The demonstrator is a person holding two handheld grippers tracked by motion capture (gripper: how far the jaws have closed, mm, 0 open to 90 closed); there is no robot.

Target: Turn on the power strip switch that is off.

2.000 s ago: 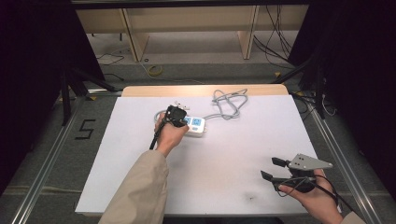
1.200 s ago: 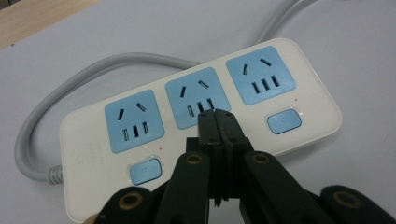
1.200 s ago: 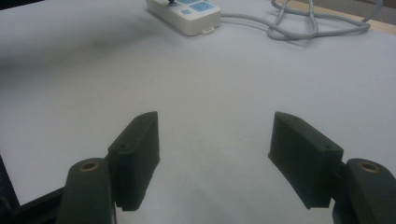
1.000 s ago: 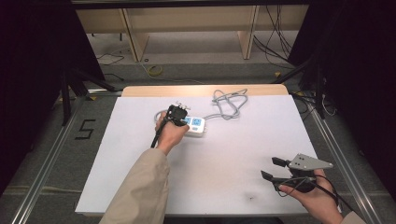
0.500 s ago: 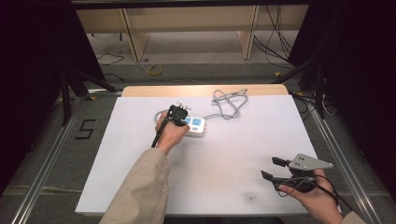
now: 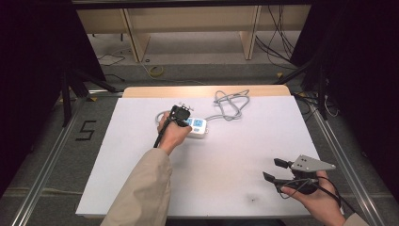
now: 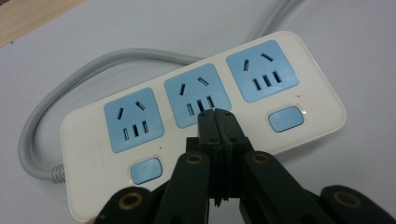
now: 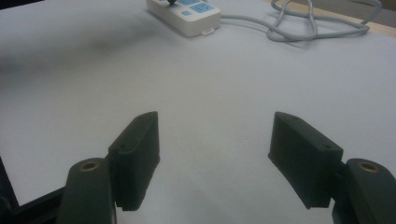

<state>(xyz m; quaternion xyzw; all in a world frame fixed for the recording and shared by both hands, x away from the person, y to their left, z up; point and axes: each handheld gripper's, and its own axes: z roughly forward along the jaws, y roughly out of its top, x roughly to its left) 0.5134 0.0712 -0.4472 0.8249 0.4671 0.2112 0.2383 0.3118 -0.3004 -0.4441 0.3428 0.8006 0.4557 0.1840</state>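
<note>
You held your left gripper (image 7: pixel 216 122) with its jaws pressed together and nothing between them, the tips poised right over the middle blue socket of the white power strip (image 7: pixel 201 116), which lay toward the far side of the white tabletop (image 6: pixel 235 155), a little left of centre, its grey cable (image 6: pixel 230 104) looped off to the far right. Your right gripper (image 6: pixel 276 170) sat well apart at the near right corner, jaws spread wide and empty above the bare sheet.

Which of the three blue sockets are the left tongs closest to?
The middle socket: the shut left tongs sit at its lower edge, with one socket to either side.
</note>
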